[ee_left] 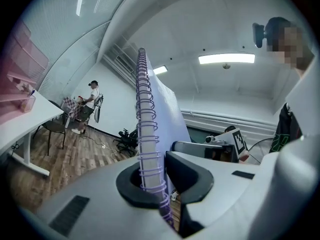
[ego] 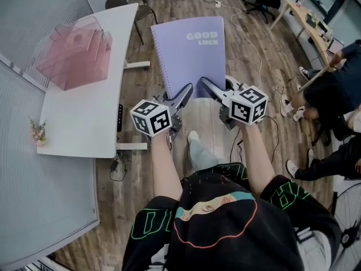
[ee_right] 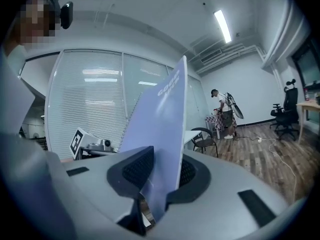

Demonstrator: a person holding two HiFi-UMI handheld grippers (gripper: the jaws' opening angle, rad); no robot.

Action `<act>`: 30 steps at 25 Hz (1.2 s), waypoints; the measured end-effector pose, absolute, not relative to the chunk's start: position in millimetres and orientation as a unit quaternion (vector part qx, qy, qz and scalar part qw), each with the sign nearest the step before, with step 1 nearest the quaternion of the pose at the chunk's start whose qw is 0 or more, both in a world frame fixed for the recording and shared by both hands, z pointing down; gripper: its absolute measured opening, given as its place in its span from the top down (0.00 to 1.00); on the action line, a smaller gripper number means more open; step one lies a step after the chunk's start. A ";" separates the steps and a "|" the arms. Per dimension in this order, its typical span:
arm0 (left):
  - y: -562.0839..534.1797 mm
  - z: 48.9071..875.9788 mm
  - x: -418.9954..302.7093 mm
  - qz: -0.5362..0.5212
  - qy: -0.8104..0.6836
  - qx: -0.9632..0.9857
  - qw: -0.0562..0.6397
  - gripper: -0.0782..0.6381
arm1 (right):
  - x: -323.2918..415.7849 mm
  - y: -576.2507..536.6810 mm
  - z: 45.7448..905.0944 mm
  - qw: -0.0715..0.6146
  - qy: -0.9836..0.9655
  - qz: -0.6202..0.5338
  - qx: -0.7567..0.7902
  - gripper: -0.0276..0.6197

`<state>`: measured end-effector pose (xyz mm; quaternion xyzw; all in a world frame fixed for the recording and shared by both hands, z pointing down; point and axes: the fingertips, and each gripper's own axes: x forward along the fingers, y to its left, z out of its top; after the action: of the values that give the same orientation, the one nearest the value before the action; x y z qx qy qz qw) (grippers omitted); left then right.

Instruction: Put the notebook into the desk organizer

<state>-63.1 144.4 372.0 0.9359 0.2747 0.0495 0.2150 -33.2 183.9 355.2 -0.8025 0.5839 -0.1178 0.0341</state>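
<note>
We hold the notebook [ego: 192, 52] aloft, left gripper [ego: 185, 90] clamping its spiral, right gripper [ego: 206, 84] its cover. Next we swing it left into the organizer [ego: 76, 54].

Bright, even indoor light. A ceiling panel [ee_left: 226, 59] burns out to white in the left gripper view, and a strip light [ee_right: 222, 26] does likewise in the right one. Both gripper views bulge fisheye-fashion, with black corners. In the head view the notebook [ego: 192, 49] is evenly lit, the white surface [ego: 84, 106] looks pale, shadows on the floor [ego: 254, 55] are soft, and straight lines curve near the edges.
</note>
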 end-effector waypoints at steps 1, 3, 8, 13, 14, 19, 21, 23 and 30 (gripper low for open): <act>135.3 376.3 -53.7 0.052 0.268 0.937 0.218 0.84 | -23.3 174.5 359.3 0.033 0.589 -0.121 -0.799 0.85; 116.8 387.0 -34.2 0.061 0.254 0.939 0.224 0.84 | -3.1 155.2 370.0 0.032 0.597 -0.131 -0.791 0.85; 87.0 408.0 16.4 0.080 0.228 0.937 0.253 0.83 | 51.4 122.5 392.4 0.040 0.609 -0.164 -0.775 0.85; 63.6 430.9 72.2 0.113 0.217 0.934 0.260 0.83 | 107.9 99.1 418.1 0.059 0.608 -0.190 -0.769 0.85; 61.1 434.8 84.2 0.120 0.217 0.933 0.261 0.83 | 120.1 96.5 422.9 0.062 0.607 -0.195 -0.767 0.85; 49.3 439.2 137.4 0.140 0.213 0.931 0.261 0.82 | 174.1 83.6 428.5 0.070 0.607 -0.209 -0.764 0.85; 46.1 433.9 158.3 0.138 0.216 0.932 0.258 0.82 | 194.3 80.7 422.8 0.070 0.605 -0.204 -0.766 0.85; 41.9 426.5 175.9 0.131 0.220 0.933 0.253 0.82 | 211.8 76.8 415.0 0.072 0.604 -0.197 -0.769 0.85; 17.0 419.0 213.9 0.123 0.223 0.936 0.243 0.82 | 249.1 52.9 406.9 0.072 0.603 -0.185 -0.772 0.85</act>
<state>213.9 17.0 419.0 0.9360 0.2228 0.1228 0.2434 249.1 52.9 406.9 -0.7724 0.6034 -0.1848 0.0715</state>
